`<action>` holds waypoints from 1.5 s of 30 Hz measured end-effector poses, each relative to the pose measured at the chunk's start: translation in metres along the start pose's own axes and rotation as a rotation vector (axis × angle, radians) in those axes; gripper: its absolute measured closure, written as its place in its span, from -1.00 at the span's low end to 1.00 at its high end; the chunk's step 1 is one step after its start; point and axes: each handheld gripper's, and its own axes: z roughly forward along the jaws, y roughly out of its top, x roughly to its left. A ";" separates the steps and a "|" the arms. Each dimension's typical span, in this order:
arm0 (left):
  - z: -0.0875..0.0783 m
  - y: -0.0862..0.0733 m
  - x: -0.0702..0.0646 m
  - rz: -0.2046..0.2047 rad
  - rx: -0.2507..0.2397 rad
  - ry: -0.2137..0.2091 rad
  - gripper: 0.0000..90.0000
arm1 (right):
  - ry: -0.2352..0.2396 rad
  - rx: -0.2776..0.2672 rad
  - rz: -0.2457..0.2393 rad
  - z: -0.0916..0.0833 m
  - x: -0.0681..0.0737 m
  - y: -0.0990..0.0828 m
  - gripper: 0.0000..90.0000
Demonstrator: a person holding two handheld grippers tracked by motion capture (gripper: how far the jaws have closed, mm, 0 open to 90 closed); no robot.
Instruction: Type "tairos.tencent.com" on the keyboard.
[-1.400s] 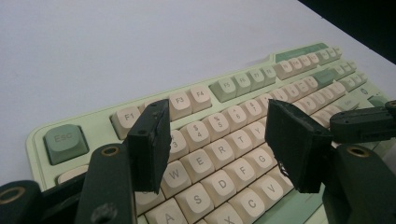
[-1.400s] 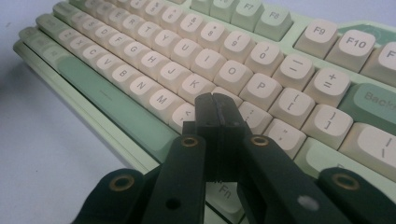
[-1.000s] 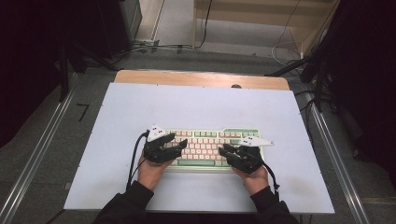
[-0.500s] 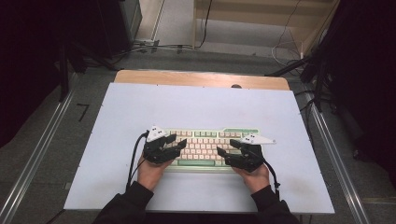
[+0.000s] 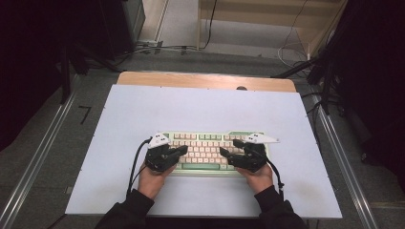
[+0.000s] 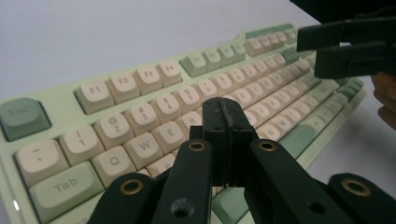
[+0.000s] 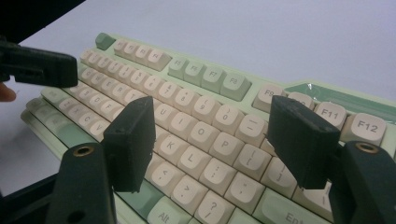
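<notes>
Left gripper (image 5: 183, 150), held in the person's left hand (image 5: 152, 177), hovers over the left end of the keyboard (image 5: 206, 151); its jaws have just been closing and now stand fully together, pad against pad, with nothing between them. In the left gripper view the joined tips (image 6: 227, 122) sit over the letter rows near the E and R keys; whether they touch a keycap cannot be told. Right gripper (image 5: 227, 155), held in the person's right hand (image 5: 258, 177), hovers over the right half of the same keyboard. Its jaws have just been opening and now stand wide apart, and they hold nothing. In the right gripper view the two pads (image 7: 133, 140) frame the keys around K, L, O and P from above, clear of the caps. Both grippers point inward toward each other across the middle of the keyboard, tips well apart. The keyboard, pale green with cream keycaps, lies flat on the white-covered counter (image 5: 200, 112), in its near half and roughly centred, long edge parallel to the person's side. A black cable (image 5: 136, 160) trails from the left gripper back along the forearm. Dark sleeves (image 5: 125, 212) enter from the bottom edge of the high view.
</notes>
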 end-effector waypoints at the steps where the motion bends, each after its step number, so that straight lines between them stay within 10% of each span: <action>1: 0.001 -0.001 -0.001 0.002 0.010 -0.001 1.00 | 0.001 -0.001 0.002 0.001 0.000 0.001 -0.31; 25: 0.016 -0.008 -0.006 0.029 0.135 0.002 1.00 | -0.001 0.001 0.000 0.002 0.001 0.002 -0.30; 34: 0.003 -0.003 -0.001 -0.007 0.008 -0.005 0.16 | -0.005 -0.002 0.003 0.001 0.000 0.002 -0.27; 45: -0.004 -0.002 0.003 -0.017 -0.058 0.081 -0.01 | -0.019 -0.005 -0.001 0.004 0.001 0.002 0.01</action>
